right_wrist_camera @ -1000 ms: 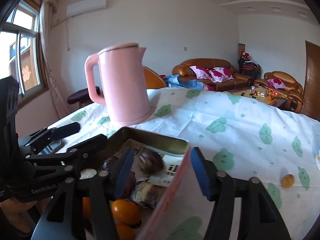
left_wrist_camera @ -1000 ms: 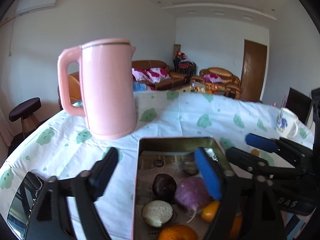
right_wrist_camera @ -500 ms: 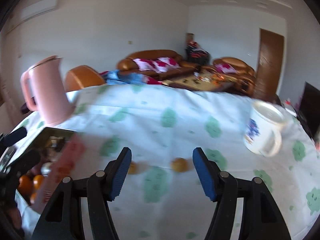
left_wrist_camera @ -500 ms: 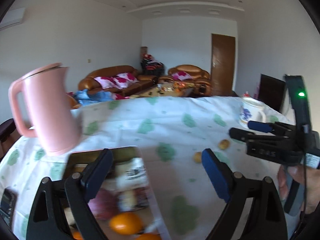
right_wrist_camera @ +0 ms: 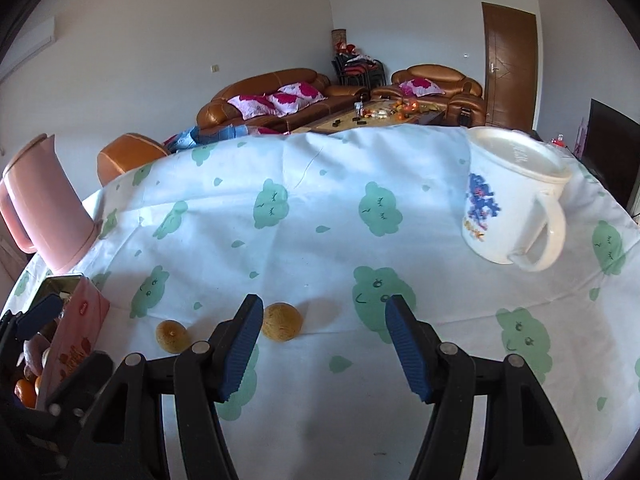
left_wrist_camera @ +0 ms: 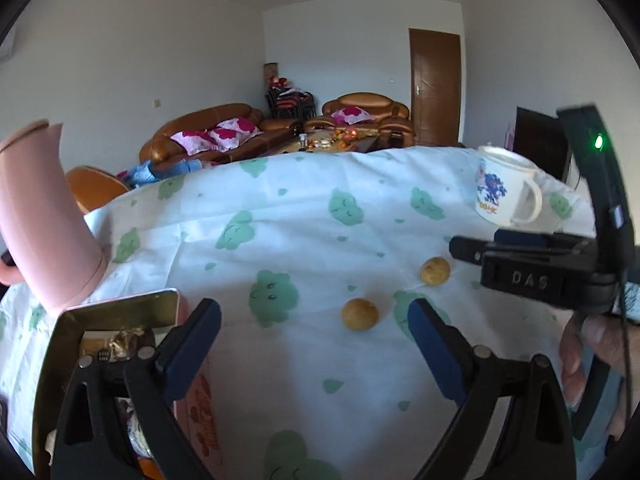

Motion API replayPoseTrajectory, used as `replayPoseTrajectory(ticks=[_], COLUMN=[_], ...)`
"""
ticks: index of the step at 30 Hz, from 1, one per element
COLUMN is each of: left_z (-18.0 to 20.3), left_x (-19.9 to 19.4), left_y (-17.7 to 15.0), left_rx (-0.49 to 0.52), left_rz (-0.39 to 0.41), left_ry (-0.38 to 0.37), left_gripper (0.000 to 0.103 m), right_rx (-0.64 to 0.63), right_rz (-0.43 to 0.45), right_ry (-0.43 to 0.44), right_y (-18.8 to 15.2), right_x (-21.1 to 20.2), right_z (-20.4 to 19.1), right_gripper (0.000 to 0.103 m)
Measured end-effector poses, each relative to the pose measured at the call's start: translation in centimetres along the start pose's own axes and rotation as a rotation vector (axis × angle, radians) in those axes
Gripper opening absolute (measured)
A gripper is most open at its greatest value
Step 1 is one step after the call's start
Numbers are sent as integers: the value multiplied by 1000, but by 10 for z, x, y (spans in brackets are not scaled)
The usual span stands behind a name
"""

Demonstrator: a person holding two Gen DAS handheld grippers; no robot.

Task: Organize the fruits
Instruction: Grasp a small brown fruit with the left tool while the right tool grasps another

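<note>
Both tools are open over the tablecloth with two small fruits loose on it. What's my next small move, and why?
Probably ease the right tool down and slightly left to straddle the nearer yellow fruit. It lies just beside the left finger, apart from the other fruit, and the jaws stand wide open. The pink box waits to the left.

**Lighting and image quality, both wrist views**

Bright daylight, soft and even. The surface [right_wrist_camera: 320, 216] reads pale, nearly washed out toward its far edge. Small fruits [right_wrist_camera: 281, 322] cast short shadows to their right; the mug [right_wrist_camera: 508, 208] shades the cloth beside it. Heavy fisheye curvature, black vignette at the corners. Both frames sharp; near gripper [right_wrist_camera: 324, 344] parts dark and slightly soft.
</note>
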State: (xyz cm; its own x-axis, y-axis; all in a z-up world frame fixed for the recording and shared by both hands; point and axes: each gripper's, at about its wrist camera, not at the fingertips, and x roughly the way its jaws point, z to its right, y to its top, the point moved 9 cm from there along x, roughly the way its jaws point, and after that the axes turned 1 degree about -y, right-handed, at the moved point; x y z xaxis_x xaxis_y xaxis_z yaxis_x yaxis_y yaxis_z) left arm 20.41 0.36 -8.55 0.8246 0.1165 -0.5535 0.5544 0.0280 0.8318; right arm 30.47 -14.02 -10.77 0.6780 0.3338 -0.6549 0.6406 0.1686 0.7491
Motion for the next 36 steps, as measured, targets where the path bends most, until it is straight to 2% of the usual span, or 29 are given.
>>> replayPoseTrajectory(ticks=[3,7,10,13,17,24,31,33,36], left_z=[-9,-9,-9,-9,-3,12,22,24,32], left_x=[5,12,17,22,27,39,60,65,72], left_y=[-1,-1,1,1,1,-5,-15,-16,-20], left_rx=[14,3,10,-15,-22,3,5,-7,11], left_rz=[-9,-31,-29,-51,-65,-122,-222,-243,-277], left_ry=[63,53,68,49,20,-45,-104,-121,-142], left_gripper=[100,100,100,100,100,98,64,63,54], right_rx=[-15,-35,-45,-44,-42,-12,-8,-18,-19], right_rz=[-23,-67,-125,-153,-142,-50,-29,-24,12], right_ry=[4,11,28,52,67,59,61,59,72], right_y=[-1,-4,-10,-13,-18,-22,-20,-19,-17], right_x=[7,23,38,43,34,1,-4,-5,-11], right_z=[-6,-12,-16,-18,-16,-8,-7,-9,-9], right_gripper=[65,64,53,28,28,28,28,28,28])
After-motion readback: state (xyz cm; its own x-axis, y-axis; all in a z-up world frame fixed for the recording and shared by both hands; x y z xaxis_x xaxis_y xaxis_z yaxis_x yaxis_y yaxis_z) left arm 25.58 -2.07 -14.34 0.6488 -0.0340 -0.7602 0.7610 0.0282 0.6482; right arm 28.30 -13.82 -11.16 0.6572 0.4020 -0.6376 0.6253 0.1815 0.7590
